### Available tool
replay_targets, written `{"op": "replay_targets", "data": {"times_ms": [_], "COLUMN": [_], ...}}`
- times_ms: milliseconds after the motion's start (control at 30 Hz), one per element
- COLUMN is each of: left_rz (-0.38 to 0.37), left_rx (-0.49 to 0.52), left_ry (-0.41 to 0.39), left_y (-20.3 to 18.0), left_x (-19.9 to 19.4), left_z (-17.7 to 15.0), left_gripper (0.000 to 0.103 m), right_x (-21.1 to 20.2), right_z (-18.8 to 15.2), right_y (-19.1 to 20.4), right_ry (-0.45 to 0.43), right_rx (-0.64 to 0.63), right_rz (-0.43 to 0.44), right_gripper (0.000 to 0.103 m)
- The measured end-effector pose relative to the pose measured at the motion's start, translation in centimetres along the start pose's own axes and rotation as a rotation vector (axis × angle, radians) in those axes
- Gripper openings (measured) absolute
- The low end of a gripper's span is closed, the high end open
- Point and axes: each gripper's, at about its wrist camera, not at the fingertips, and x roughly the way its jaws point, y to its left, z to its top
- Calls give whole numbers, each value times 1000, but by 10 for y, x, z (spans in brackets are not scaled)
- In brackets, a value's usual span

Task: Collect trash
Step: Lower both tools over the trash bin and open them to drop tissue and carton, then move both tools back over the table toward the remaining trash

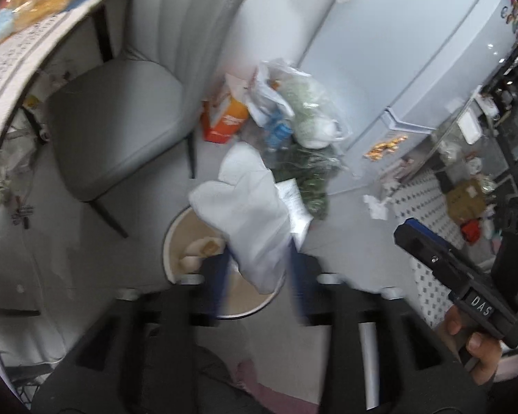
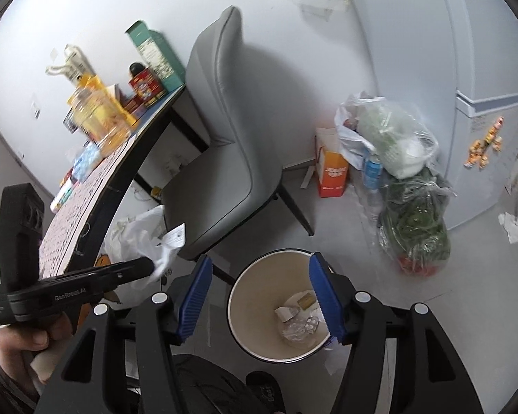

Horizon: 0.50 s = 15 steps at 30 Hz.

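My left gripper [image 1: 259,258] is shut on a crumpled white tissue [image 1: 248,214] and holds it just above the round trash bin [image 1: 169,241]. The same tissue [image 2: 162,258] hangs from the left gripper's tip at the left of the right wrist view. My right gripper [image 2: 259,293] is open and empty, its blue pads either side of the bin [image 2: 238,324]. The bin holds small wrappers and paper scraps [image 2: 298,314]. Another crumpled tissue [image 2: 511,227] lies on the floor by the fridge.
A grey chair [image 2: 224,158] stands behind the bin beside a cluttered table [image 2: 86,203]. Plastic bags of greens [image 2: 414,220], an orange carton [image 2: 331,172] and a bottle sit on the floor by the white fridge [image 2: 483,138]. A white bag [image 2: 131,234] lies under the table.
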Motion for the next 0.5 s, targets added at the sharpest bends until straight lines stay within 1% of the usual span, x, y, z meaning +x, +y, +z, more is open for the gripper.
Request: {"op": "replay_targets", "data": {"times_ms": [33, 67, 133, 200, 267, 333, 500], "left_rz": [20, 42, 52, 58, 66, 75, 86], "left_rx": [3, 2, -8, -27, -32, -40, -78], "left_ry": [-17, -39, -50, -68, -91, -109, -163], "left_y": [-1, 0, 3, 10, 16, 22, 40], "left_x": [-1, -5, -9, -19, -31, -41, -73], "left_z": [1, 2, 4, 3, 1, 0, -7], "left_gripper": [73, 74, 81, 84, 88, 92, 93], "right_x": [-3, -5, -8, -10, -11, -12, -14], "right_z": [0, -1, -2, -5, -8, -10, -12], "right_y": [-2, -4, -6, -6, -3, 2, 27], "right_ry": [-2, -4, -5, -3, -4, -3, -11], "right_rx": [3, 8, 14, 21, 25, 18, -12], "right_rz": [-2, -3, -3, -4, -8, -10, 0], "right_gripper": [59, 60, 63, 67, 77, 81, 93]}}
